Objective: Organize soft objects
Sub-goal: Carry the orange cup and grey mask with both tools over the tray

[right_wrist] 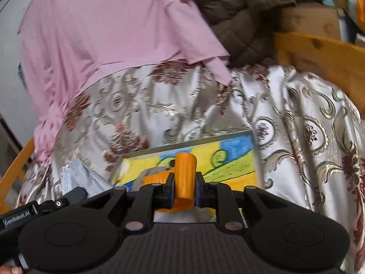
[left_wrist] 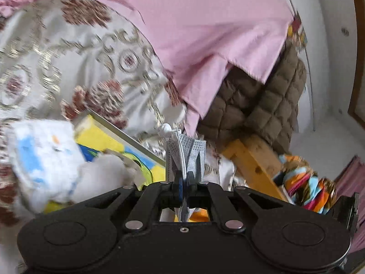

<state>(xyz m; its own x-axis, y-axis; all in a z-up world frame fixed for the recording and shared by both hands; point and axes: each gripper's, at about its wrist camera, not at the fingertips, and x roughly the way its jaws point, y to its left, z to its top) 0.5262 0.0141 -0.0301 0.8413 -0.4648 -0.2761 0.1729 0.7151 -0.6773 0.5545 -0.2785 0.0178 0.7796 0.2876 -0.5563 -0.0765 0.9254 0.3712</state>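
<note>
The left tool point(left_wrist: 184, 183) is clenched on a grey mask point(left_wrist: 190, 153), folded and standing up between its fingers above the bed cover point(left_wrist: 68, 57). The right tool point(right_wrist: 184, 190) grips an orange piece point(right_wrist: 184, 175) over a framed picture point(right_wrist: 232, 157) that lies on the cover. The step in hand seems to be carrying: both soft things are lifted, neither is placed. Next, each needs a place to go; no container is visible, so I cannot tell where.
</note>
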